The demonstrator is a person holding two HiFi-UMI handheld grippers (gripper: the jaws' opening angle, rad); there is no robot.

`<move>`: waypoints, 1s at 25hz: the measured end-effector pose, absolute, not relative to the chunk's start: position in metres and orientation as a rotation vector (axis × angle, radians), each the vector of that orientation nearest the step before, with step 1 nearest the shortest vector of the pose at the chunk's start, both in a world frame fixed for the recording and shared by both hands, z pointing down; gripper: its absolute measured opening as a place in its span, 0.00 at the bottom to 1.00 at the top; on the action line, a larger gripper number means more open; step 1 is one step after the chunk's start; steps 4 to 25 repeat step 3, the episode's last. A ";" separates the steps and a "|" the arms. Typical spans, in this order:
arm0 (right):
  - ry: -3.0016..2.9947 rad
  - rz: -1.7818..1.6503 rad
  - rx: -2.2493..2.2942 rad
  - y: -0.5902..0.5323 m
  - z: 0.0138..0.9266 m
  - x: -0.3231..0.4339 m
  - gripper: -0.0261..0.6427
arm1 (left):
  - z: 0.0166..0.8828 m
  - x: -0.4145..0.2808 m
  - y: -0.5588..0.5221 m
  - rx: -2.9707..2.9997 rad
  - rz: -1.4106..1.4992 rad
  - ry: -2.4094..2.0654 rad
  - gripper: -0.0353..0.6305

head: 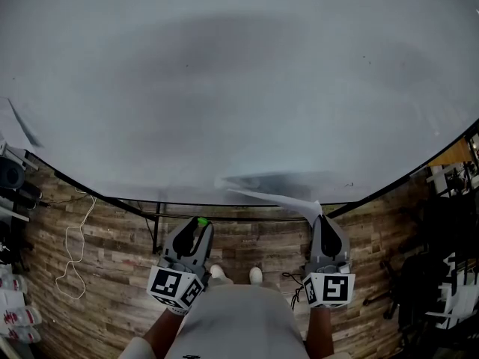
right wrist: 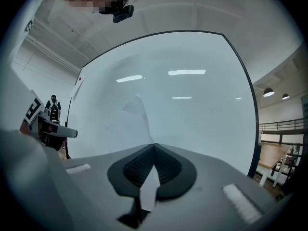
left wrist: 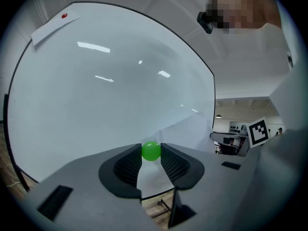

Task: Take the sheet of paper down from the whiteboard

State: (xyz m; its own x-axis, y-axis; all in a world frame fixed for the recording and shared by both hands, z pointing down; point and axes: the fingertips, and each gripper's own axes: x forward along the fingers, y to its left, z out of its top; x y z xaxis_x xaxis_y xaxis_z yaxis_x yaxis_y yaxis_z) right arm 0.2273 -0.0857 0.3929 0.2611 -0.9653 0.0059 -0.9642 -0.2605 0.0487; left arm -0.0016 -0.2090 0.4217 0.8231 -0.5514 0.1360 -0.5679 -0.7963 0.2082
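Note:
The whiteboard (head: pixel 239 88) fills the head view. A white sheet of paper (head: pixel 269 193) hangs loose in front of its lower edge. My right gripper (head: pixel 320 217) is shut on the sheet's right corner; in the right gripper view the paper (right wrist: pixel 137 114) runs from the board into the closed jaws, my right gripper (right wrist: pixel 154 147) pinching its edge. My left gripper (head: pixel 200 224) sits to the left of the sheet, shut on a small green ball-shaped magnet (left wrist: pixel 151 151). In the left gripper view the sheet (left wrist: pixel 192 129) lies to the right, beyond the jaws.
A second sheet (left wrist: pixel 53 28) stays pinned at the board's upper left by a red magnet (left wrist: pixel 64 16). Below the board runs its stand bar (head: pixel 224 217) over the wooden floor. A white cable (head: pixel 75 253) lies at the left, with equipment (head: pixel 449 275) at both sides.

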 end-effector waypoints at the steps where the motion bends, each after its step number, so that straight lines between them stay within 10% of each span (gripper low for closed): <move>1: -1.885 -0.037 2.467 -0.085 0.393 0.227 0.06 | 0.421 -0.001 -0.209 2.767 0.101 -0.862 0.24; 25: -1.884 -0.031 2.473 -0.085 0.394 0.227 0.06 | 0.420 -0.001 -0.208 2.768 0.108 -0.859 0.24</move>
